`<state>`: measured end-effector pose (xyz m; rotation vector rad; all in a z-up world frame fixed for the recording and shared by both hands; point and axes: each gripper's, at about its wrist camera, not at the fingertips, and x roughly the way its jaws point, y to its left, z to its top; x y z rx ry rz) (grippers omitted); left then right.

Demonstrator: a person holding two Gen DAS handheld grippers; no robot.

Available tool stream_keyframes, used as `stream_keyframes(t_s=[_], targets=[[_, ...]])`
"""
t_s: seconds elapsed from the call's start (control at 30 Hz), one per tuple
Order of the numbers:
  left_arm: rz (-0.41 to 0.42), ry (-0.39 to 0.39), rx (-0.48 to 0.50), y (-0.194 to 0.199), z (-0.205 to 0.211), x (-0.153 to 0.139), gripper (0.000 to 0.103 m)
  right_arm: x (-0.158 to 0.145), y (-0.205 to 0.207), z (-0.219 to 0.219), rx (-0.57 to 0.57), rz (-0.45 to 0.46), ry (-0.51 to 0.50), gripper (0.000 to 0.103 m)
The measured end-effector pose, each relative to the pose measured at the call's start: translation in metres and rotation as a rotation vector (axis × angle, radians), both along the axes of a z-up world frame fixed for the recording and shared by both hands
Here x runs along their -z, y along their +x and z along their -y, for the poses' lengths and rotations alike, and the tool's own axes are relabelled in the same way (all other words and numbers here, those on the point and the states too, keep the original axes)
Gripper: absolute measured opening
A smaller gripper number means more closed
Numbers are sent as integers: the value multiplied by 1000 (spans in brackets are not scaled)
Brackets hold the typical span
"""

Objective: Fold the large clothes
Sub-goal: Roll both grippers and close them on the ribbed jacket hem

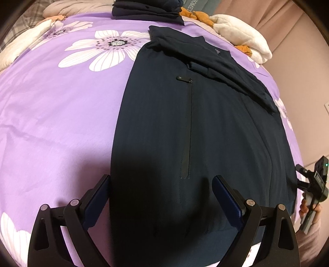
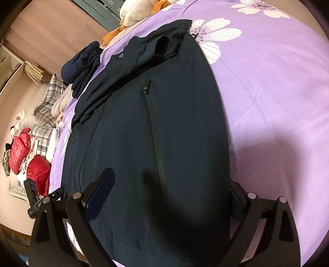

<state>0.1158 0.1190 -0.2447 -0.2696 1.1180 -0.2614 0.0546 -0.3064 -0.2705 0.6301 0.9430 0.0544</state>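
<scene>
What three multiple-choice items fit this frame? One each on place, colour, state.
1. Where is the stack of folded dark clothes?
A. At the far edge of the bed, beyond the jacket
B. On the floor
C. Between the left gripper's fingers

2. What colour is the bedspread?
A. Green
B. Purple with white flowers
C. Plain grey

3. What state is the left gripper in?
A. Shut on a sleeve
B. Shut on nothing
C. Open over the jacket's near end

Key: 1 A, the stack sits past the dark navy jacket; 2 B, white flower prints show on purple; 3 C, both fingers stand wide apart with cloth lying flat between.
</scene>
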Motion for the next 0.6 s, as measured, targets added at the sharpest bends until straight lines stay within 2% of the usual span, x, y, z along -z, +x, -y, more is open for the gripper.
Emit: stream_keyframes(t_s=[0.2,0.4,0.6], targets=[[-11,-97,-17,7,-10,-2,95,-1,3,1,0,4,14,97],[9,-192,-92,12,-43,-11,95,-1,-1,8,15,8,68,95],[-50,-336,-101,21,-63,2,95,2,-11,17,26,10,146,94]])
